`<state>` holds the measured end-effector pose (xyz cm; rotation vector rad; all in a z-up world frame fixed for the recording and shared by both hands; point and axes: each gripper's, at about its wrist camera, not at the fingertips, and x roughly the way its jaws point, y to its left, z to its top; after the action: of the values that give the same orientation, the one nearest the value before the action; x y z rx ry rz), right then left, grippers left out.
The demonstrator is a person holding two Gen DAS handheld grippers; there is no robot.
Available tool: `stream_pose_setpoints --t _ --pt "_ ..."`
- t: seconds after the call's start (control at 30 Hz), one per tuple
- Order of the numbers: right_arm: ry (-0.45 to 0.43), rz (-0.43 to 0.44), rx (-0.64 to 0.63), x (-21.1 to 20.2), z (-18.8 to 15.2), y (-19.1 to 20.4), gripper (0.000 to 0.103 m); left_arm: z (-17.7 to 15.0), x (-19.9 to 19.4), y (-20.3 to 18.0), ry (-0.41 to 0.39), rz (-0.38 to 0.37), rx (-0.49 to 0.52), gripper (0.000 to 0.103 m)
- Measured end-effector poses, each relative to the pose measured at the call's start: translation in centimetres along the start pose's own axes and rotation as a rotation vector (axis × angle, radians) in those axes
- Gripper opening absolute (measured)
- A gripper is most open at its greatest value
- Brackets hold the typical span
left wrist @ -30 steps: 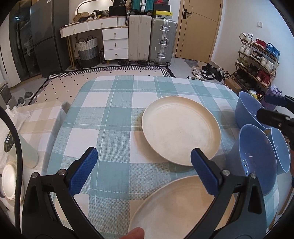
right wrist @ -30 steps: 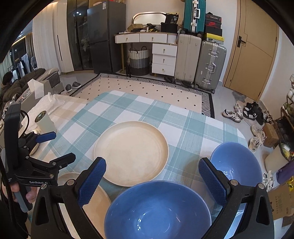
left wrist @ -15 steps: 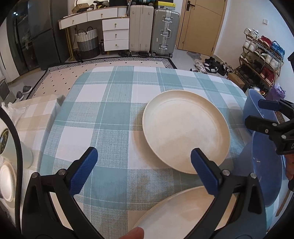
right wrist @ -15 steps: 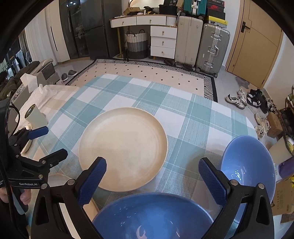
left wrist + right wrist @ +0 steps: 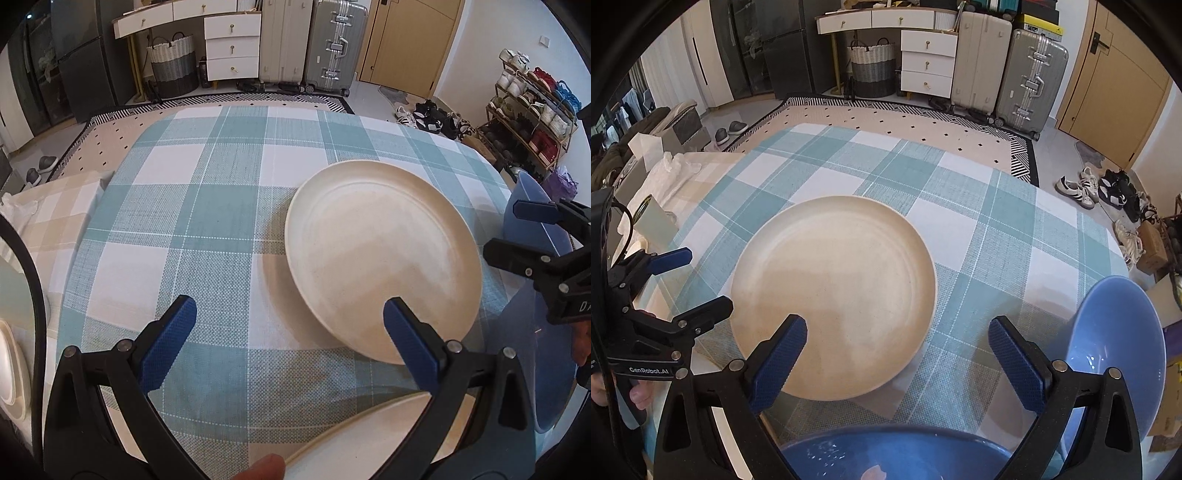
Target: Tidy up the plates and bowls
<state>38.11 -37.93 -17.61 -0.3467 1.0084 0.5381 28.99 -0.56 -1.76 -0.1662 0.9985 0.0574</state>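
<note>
Blue bowls (image 5: pixel 1115 354) empty, beside cream plate (image 5: pixel 834 295)

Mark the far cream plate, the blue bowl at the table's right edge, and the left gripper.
cream plate (image 5: pixel 834 295), right wrist view, centre of its flat base.
blue bowl (image 5: pixel 1115 354), right wrist view, inner wall.
left gripper (image 5: pixel 284 332), left wrist view, midway between its open blue fingertips.

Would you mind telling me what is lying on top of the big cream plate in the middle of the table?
Nothing shows on the cream plate: its visible face is bare. Both open grippers, left gripper and right gripper, have fingertips covering small patches of its near rim, which I cannot check.
</note>
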Motion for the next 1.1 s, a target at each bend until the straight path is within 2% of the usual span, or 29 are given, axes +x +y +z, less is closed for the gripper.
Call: stream_pose_setpoints --t 0.1,0.2,0.43,0.67,0.97,1.1 --pt "0.018 -0.003 -0.015 0.8 0.2 0.3 0.093 0.1 0.7 0.1 0.010 -0.006 -0.008 0.100" --pt "0.042 -0.005 -0.034 1.7 0.3 0.5 0.081 0.1 1.4 0.0 0.019 -0.012 -0.001 0.096" --pt "0.061 -0.050 -0.084 2.9 0.2 0.7 0.078 0.1 2.0 -1.3 0.019 -0.015 0.054 0.083" --pt "0.067 -0.092 -0.120 3.7 0.3 0.7 0.074 0.3 2.5 -2.0 0.014 -0.004 0.074 0.076" --pt "0.077 -0.110 -0.138 4.7 0.3 0.4 0.059 0.2 3.3 -2.5 0.028 -0.006 0.096 0.065" --pt "0.092 -0.109 -0.147 5.4 0.2 0.4 0.055 0.2 3.6 -2.9 0.040 -0.010 0.111 0.053"
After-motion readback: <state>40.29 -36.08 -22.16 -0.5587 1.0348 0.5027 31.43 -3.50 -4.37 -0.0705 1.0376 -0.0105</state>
